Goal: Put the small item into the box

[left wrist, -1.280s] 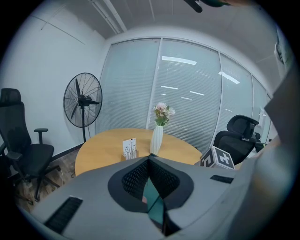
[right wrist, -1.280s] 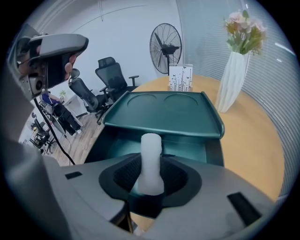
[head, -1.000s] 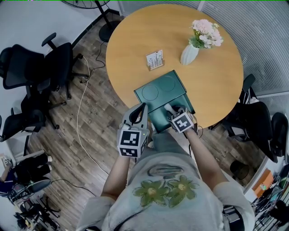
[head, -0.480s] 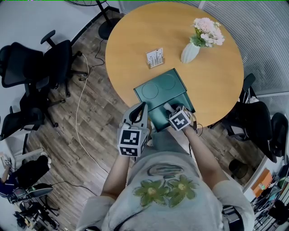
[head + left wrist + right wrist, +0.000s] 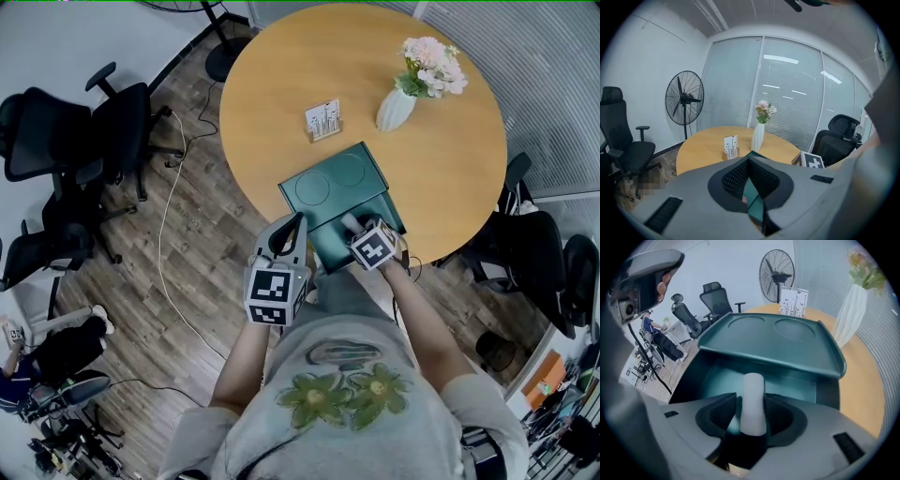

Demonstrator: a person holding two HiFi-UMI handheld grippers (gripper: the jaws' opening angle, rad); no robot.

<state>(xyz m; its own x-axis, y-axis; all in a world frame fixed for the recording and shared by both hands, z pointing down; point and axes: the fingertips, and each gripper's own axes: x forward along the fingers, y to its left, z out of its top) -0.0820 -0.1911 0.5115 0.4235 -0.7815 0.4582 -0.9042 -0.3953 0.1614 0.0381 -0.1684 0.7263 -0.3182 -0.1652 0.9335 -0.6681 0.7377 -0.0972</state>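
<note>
A dark green box stands open at the near edge of the round wooden table, its lid folded back flat. My right gripper hangs over the box's cavity. A small white cylinder stands between its jaws, which are opening; a slim gap shows on the cylinder's left side. The same white cylinder peeks out beyond the marker cube. My left gripper is held off the table's edge, left of the box, its fingertips meeting with nothing between them.
A white vase of pink flowers and a small card holder stand on the table beyond the box. Black office chairs sit at the left, another at the right. A cable trails over the wooden floor.
My right gripper has shifted slightly farther over the box cavity with the white cylinder. The left gripper has stayed where it was.
</note>
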